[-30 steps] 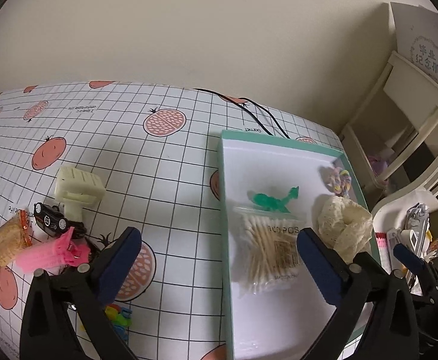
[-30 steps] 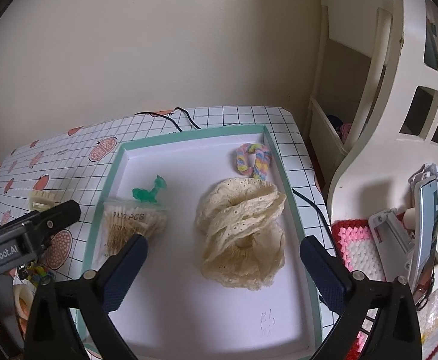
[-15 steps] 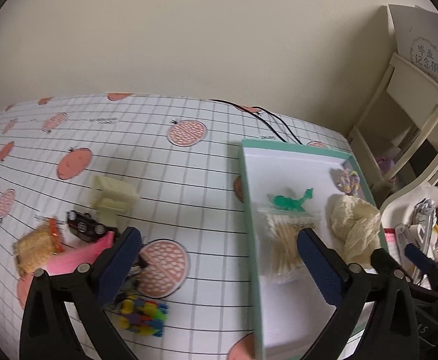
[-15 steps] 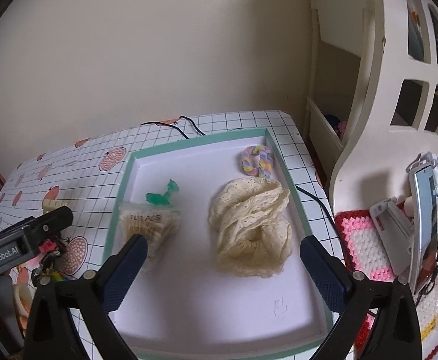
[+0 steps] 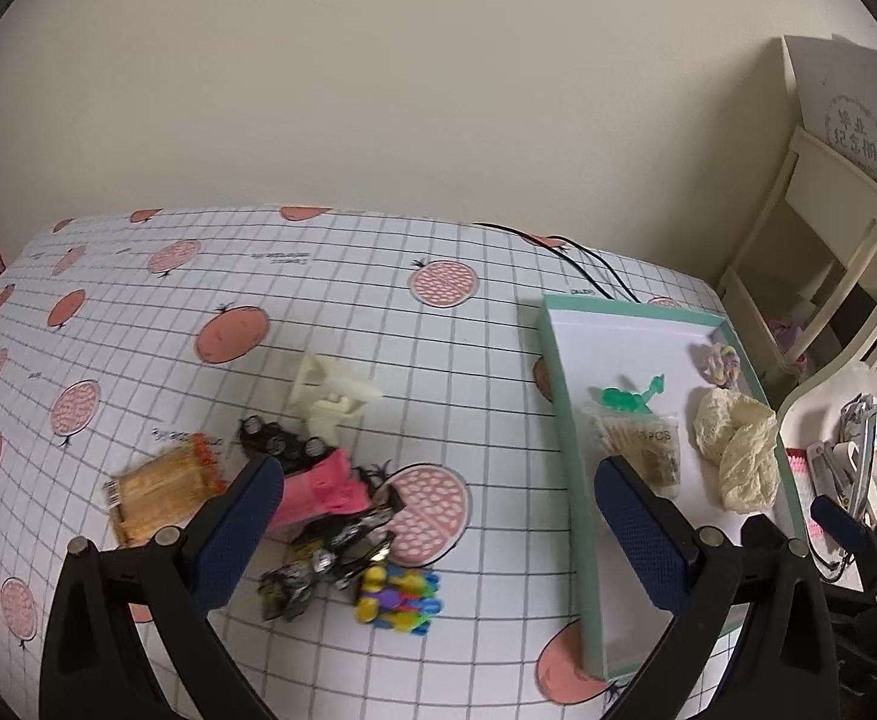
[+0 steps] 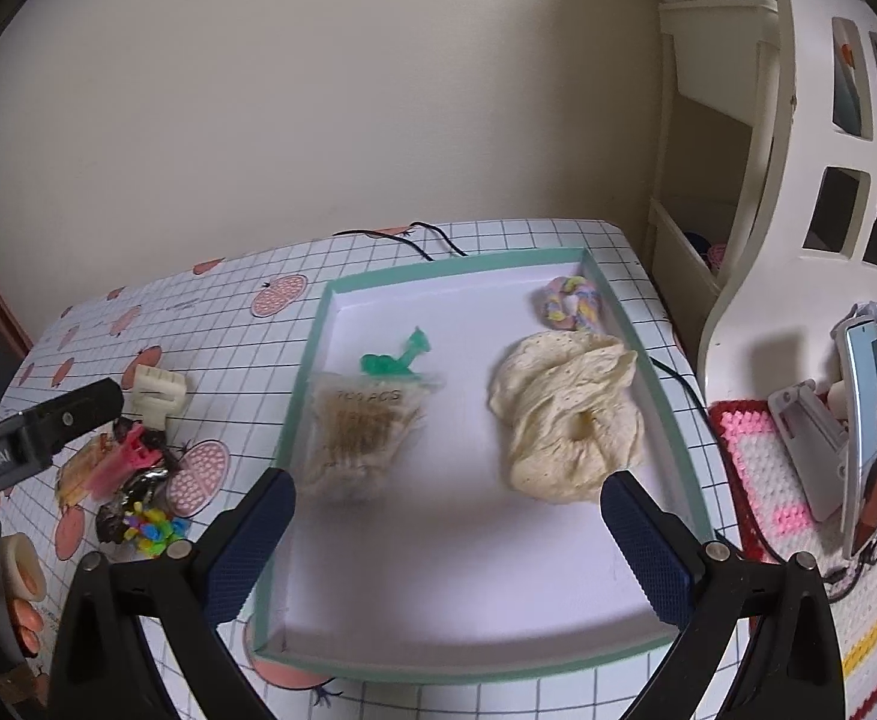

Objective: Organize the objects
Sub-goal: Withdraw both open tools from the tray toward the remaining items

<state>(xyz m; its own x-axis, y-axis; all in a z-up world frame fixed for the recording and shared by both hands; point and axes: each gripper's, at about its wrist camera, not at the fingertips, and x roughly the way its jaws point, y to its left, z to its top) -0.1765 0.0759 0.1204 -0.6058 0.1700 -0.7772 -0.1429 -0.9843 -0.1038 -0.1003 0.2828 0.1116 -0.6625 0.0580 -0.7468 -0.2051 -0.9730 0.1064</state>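
Your left gripper [image 5: 438, 513] hangs over the table [image 5: 330, 276] with its jaws spread wide and nothing between them, and your right gripper [image 6: 447, 525] is the same story, wide apart and empty, sitting above the near end of the tray [image 6: 312, 372].

Under the left gripper is the loose pile. There's a cream plastic piece [image 5: 333, 393] toward the back, a small black toy car [image 5: 276, 444] right in front of it, and a pink clip [image 5: 324, 489] touching the car's near side. An orange packet [image 5: 159, 489] lies off to the left of those. Closer to you is a crinkly black wrapper [image 5: 318, 570], and a bunch of bright little clips [image 5: 399, 597] just beside it on the right. It's all a bit blurry, so I can't tell exactly what overlaps what.

The tray is the teal-rimmed white one on the right side of the table. Inside it: a bag of cotton swabs [image 6: 363, 435] on the left, a green toy [image 6: 393, 360] touching its far edge, a cream lace cloth [image 6: 564, 414] bunched up on the right, and a pastel twisted hair tie [image 6: 570, 300] in the far right corner. The near half of the tray floor is bare.

A black cable [image 6: 432, 240] runs off the back edge of the table behind the tray.
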